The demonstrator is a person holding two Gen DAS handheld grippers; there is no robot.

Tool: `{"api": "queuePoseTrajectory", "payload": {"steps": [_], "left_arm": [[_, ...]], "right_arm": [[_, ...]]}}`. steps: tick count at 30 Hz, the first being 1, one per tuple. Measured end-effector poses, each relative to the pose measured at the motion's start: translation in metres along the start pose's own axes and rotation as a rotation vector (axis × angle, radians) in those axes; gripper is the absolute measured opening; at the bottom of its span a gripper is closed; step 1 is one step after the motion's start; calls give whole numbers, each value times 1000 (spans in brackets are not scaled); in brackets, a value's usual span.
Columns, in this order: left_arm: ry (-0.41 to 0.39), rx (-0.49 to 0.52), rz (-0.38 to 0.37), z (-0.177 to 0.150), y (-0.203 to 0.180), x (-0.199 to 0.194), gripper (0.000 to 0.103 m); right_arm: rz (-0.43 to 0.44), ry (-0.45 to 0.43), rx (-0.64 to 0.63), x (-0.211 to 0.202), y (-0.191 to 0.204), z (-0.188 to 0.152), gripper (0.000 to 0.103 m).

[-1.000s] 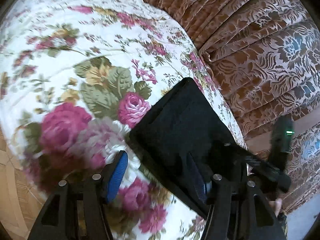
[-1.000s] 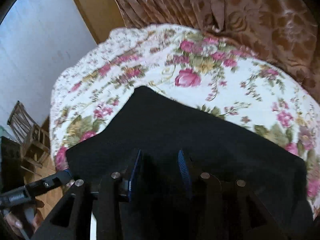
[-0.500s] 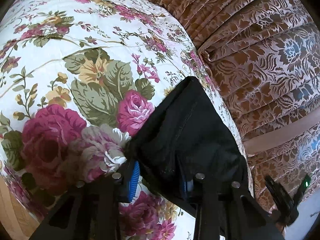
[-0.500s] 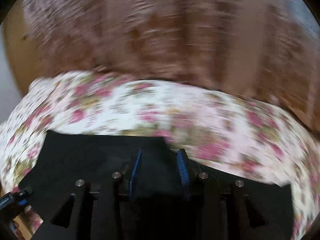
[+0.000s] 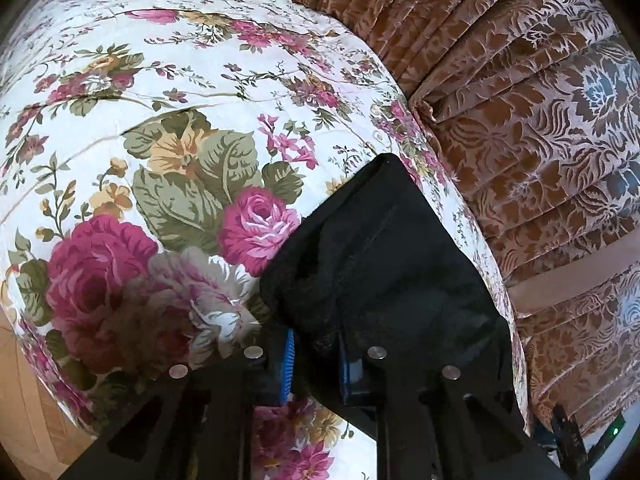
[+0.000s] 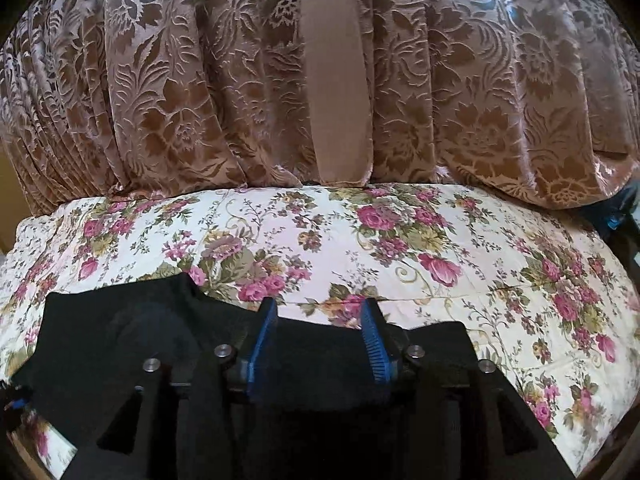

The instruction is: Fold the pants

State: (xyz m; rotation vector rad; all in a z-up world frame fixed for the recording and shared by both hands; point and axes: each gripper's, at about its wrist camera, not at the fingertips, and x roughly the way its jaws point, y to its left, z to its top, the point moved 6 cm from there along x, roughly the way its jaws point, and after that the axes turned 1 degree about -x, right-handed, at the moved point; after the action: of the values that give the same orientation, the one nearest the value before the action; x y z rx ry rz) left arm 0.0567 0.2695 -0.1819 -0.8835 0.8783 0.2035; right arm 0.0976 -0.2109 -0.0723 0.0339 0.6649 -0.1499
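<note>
The black pants point(image 5: 384, 264) lie folded on a floral bedspread point(image 5: 160, 128). My left gripper point(image 5: 316, 350) is shut on the near corner of the pants, black cloth bunched between its blue pads. In the right wrist view the pants point(image 6: 132, 344) lie flat at the near left of the bedspread point(image 6: 400, 248). My right gripper point(image 6: 320, 320) stands open over the pants' far edge, with a wide gap between its blue pads and nothing pinched between them.
A brown patterned curtain point(image 6: 200, 80) hangs right behind the bed, with a plain tan strip point(image 6: 336, 80) down its middle. It also shows in the left wrist view point(image 5: 540, 120). Wooden floor point(image 5: 24, 420) lies at the bed's left edge.
My left gripper has closed from wide open onto the pants' corner. My right gripper has swung round from the pants' middle to their far edge, now facing the curtain.
</note>
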Motion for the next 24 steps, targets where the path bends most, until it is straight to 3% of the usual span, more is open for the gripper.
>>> {"api": "queuePoseTrajectory", "payload": {"steps": [5, 9, 13, 17, 24], "left_arm": [[-1, -15, 23, -1, 0, 0, 17], [-19, 25, 32, 2, -10, -5, 16], [-18, -4, 20, 3, -8, -5, 16], [-51, 22, -37, 4, -18, -19, 15], [-96, 151, -146, 3, -70, -43, 15]], "right_arm": [[9, 51, 13, 10, -13, -14, 50], [15, 182, 119, 34, -39, -36, 51], [70, 189, 161, 32, -46, -45, 51], [114, 182, 149, 25, -36, -56, 51], [280, 189, 124, 16, -4, -64, 51]]}}
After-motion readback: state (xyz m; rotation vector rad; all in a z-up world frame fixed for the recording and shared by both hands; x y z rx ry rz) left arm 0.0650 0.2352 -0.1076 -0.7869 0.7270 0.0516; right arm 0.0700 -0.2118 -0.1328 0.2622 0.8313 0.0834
